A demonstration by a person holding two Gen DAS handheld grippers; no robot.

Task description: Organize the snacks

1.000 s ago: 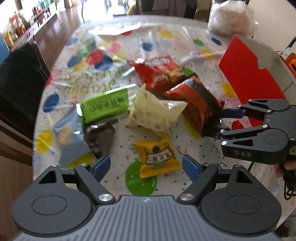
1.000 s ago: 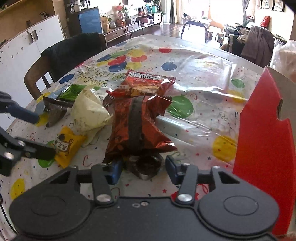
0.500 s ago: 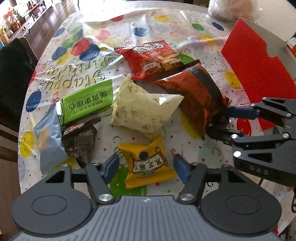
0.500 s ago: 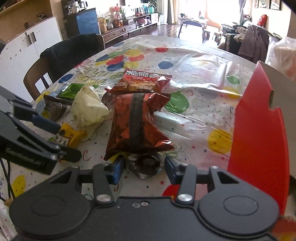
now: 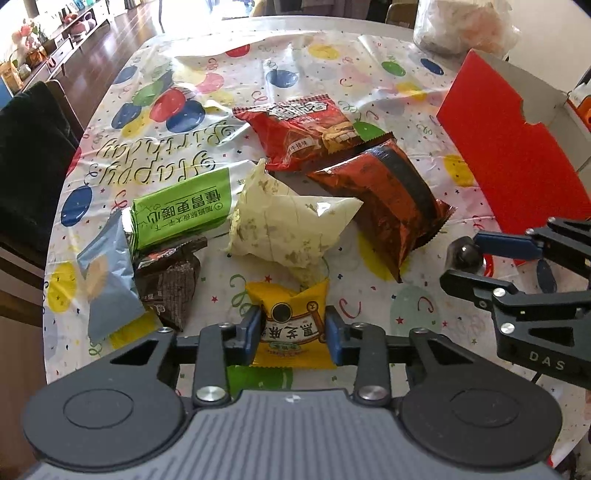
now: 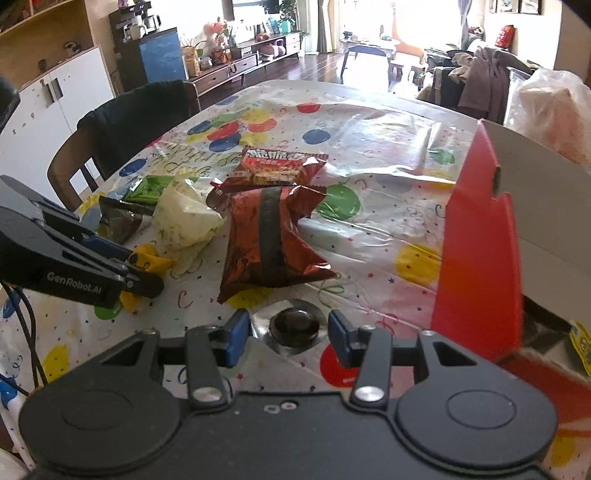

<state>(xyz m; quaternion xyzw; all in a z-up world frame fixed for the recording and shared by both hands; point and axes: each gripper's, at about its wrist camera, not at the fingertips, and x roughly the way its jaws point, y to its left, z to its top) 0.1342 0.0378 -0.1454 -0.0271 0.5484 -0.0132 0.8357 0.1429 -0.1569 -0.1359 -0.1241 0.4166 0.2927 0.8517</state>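
Left gripper (image 5: 292, 332) fingers just closed on yellow packet (image 5: 291, 328), cream bag (image 5: 288, 221) touching; right gripper (image 6: 288, 332) clamps foil cup (image 6: 294, 325).

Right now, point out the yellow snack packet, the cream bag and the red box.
yellow snack packet (image 5: 291, 332), left wrist view, printed front panel.
cream bag (image 5: 284, 221), left wrist view, middle of the bag.
red box (image 6: 480, 258), right wrist view, red outer wall.

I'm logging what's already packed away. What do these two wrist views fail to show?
- Inside of the red cardboard box: both views, hidden by its upright flap.
- Lower edge of the yellow snack packet: left wrist view, hidden behind the left gripper.
- Contents of the clear plastic bag: washed out, cut by the frame edge.
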